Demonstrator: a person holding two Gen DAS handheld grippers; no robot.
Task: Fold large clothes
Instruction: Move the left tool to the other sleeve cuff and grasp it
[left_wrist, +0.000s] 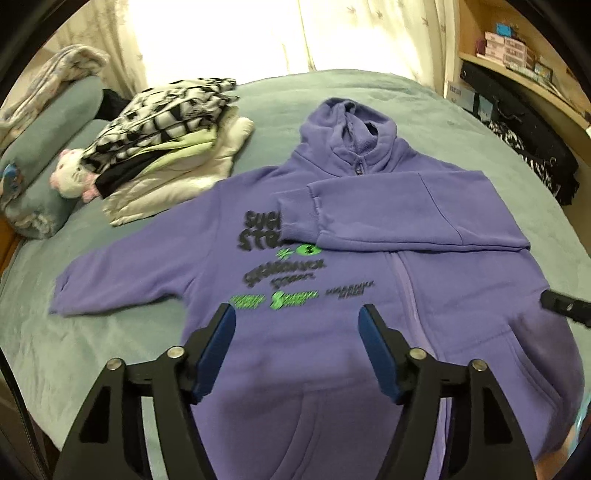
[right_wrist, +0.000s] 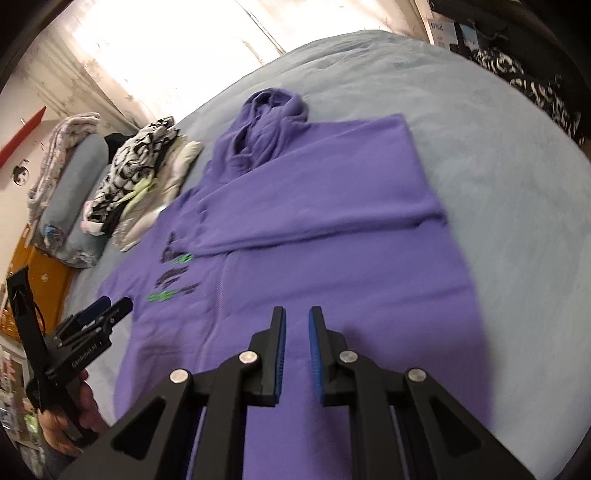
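Roughly centred on a grey-green bed (left_wrist: 424, 96): a purple hoodie (left_wrist: 295, 350), face up, hood toward 12 o'clock. At 9 o'clock, one sleeve (left_wrist: 122, 280) spread flat, unfolded. At 10 o'clock, a stack of folded clothes (left_wrist: 162, 147). Above the hem, left gripper (left_wrist: 297, 321) gaping wide, holding nothing. At 2 o'clock, other sleeve (left_wrist: 388, 206) already laid across the chest. Right gripper (right_wrist: 297, 321) narrowly parted, empty. Probably best next: pinching the 9 o'clock cuff, lifting low, laying it across without dragging the body.
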